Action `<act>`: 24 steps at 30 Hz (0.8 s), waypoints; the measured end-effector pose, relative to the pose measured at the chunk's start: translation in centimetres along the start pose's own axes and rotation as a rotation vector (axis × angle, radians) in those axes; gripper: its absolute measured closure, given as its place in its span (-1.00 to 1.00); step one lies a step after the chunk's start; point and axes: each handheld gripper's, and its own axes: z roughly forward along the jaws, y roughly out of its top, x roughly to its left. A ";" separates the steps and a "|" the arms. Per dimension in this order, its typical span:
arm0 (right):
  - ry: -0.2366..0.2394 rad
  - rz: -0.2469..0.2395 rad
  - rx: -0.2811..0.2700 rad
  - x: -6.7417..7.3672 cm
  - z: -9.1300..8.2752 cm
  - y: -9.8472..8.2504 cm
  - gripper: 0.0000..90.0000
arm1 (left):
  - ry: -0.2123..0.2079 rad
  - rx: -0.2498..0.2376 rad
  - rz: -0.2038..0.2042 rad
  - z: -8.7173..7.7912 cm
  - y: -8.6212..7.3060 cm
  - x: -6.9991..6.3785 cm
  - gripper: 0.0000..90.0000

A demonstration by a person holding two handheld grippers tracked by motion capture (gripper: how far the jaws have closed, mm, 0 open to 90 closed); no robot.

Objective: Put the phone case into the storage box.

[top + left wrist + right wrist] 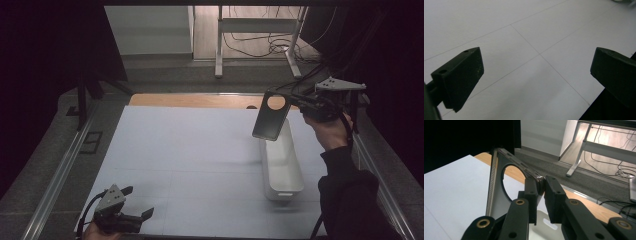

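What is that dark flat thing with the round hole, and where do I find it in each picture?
High view: the phone case hangs right of centre, pinched by the right gripper above the white bin.
Right gripper view: it stands at centre-left, one edge clamped between the jaws.
Left gripper view: bare table.
Shared landmark: the white bin, low in the right gripper view.

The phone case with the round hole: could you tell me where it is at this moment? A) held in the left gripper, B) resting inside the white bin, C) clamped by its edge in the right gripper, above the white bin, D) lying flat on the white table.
C: the right gripper pinches the edge of the phone case, which hangs tilted in the air over the far end of the white bin.
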 end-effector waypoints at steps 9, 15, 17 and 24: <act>-0.029 -0.045 -0.004 -1.9 0.3 0.1 0.78 | -0.001 0.003 -0.002 0.0 0.0 0.0 -1.00; -0.047 -0.055 -0.003 -2.9 0.7 -0.2 0.78 | -0.001 0.005 -0.002 0.0 0.0 0.0 -1.00; -0.049 -0.053 -0.003 -3.1 0.9 -0.3 0.78 | -0.001 0.005 -0.002 0.0 0.0 0.0 -1.00; -0.055 -0.071 0.000 -3.9 1.8 -0.8 0.78 | 0.001 0.008 -0.005 0.0 0.0 0.0 -1.00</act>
